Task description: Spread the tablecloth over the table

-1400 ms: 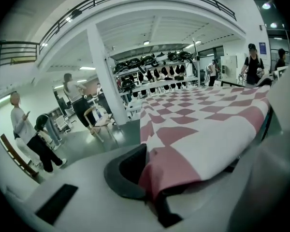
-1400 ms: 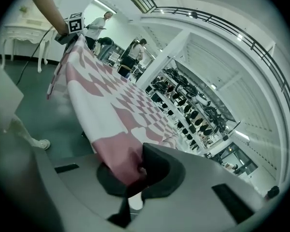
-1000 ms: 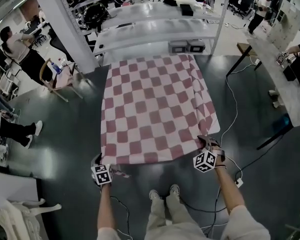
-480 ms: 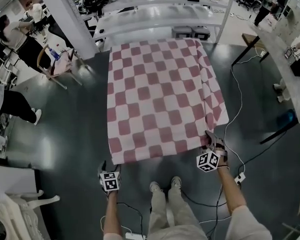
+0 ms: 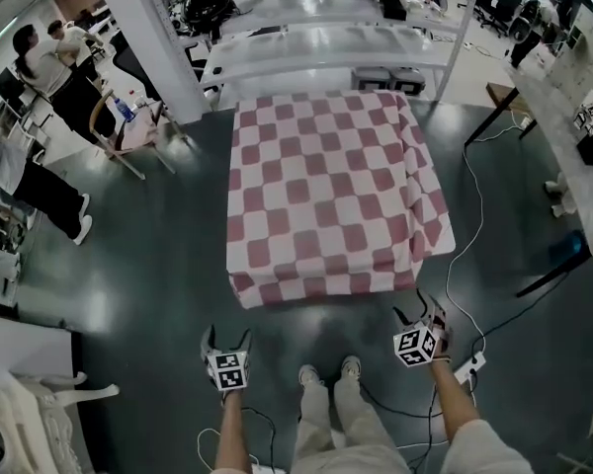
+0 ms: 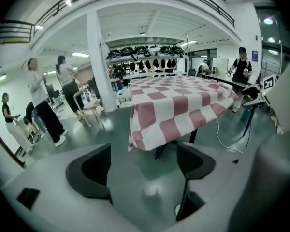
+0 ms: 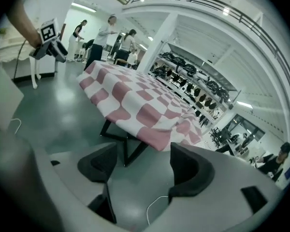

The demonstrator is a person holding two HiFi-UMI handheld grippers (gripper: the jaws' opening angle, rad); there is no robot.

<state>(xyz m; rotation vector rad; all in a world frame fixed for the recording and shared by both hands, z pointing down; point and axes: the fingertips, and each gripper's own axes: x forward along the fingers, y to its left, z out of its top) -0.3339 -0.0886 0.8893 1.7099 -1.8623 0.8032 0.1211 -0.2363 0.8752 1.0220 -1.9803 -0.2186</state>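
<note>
The pink-and-white checked tablecloth lies over the table, and its near edge hangs down the front. My left gripper is below the cloth's near left corner and apart from it. Its jaws are opening with nothing between them. My right gripper is just off the near right corner, also opening and empty. The left gripper view has the draped cloth ahead beyond the bare pads. In the right gripper view the cloth hangs past the open jaws, and the table legs show beneath it.
White shelving stands behind the table. People and a chair are at the left. A long counter runs along the right. Cables trail on the dark floor, with a power strip near my right gripper. The person's shoes are between the grippers.
Both grippers have let go of the cloth's near corners, opened, and drawn back and down. The near edge has dropped over the table's front.
</note>
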